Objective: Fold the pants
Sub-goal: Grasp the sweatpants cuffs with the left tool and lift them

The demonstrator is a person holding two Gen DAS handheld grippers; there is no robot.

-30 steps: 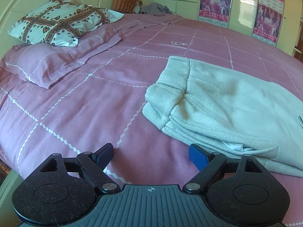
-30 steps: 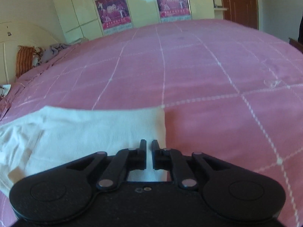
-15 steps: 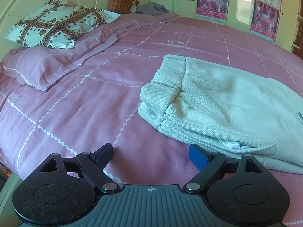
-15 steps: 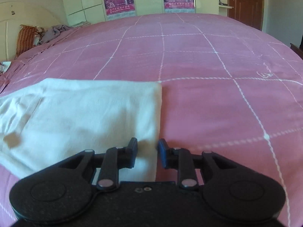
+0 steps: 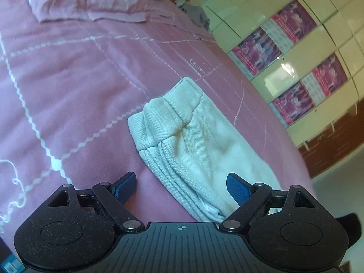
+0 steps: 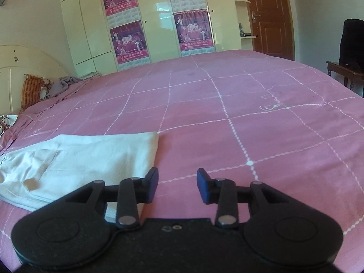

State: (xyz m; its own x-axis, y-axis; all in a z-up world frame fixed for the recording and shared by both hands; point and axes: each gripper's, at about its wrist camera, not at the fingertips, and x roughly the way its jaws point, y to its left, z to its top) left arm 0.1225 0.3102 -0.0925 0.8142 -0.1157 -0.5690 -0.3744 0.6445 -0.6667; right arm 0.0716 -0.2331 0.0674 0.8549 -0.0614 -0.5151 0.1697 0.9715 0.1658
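Note:
Pale cream pants (image 5: 193, 141) lie folded flat on the pink bedspread (image 5: 68, 86), waistband toward the pillows. My left gripper (image 5: 182, 187) is open and empty, tilted, hovering over the near folded edge of the pants. In the right wrist view the pants (image 6: 75, 161) lie at lower left, their leg end near my left finger. My right gripper (image 6: 177, 186) is open and empty, just above the bedspread (image 6: 250, 118) beside the pants' right edge.
Pillows (image 5: 91, 2) and an orange cushion (image 6: 30, 91) lie at the head of the bed with a grey cloth (image 6: 66, 84). A wardrobe with posters (image 6: 157, 18) stands beyond the bed. A door (image 6: 270, 16) and a dark chair (image 6: 350, 52) are at the right.
My right gripper opened, let go of the pants' edge and lifted back. My left gripper swung over the pants and rolled to a tilt, staying open.

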